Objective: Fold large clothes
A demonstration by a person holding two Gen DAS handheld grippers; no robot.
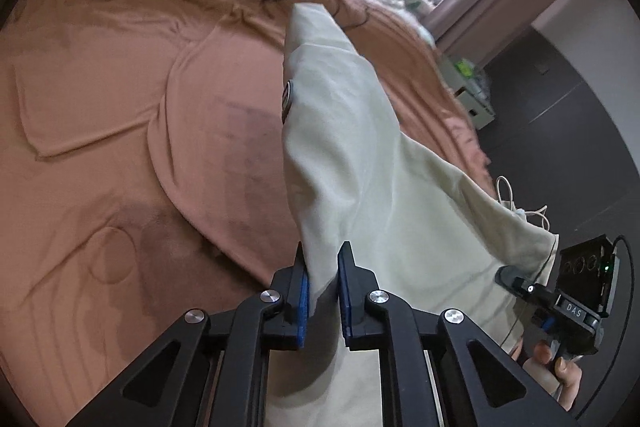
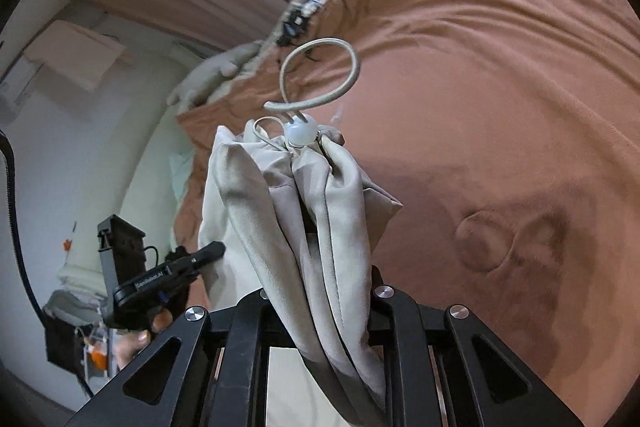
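a pale grey-green garment (image 1: pixel 360 155) hangs lifted above an orange blanket (image 1: pixel 100 87) on a bed. the left gripper (image 1: pixel 323 291) pinches one edge between its blue pads. the right gripper (image 2: pixel 320 291) clamps bunched fabric near a drawstring (image 2: pixel 320 75) with a round toggle (image 2: pixel 301 135).
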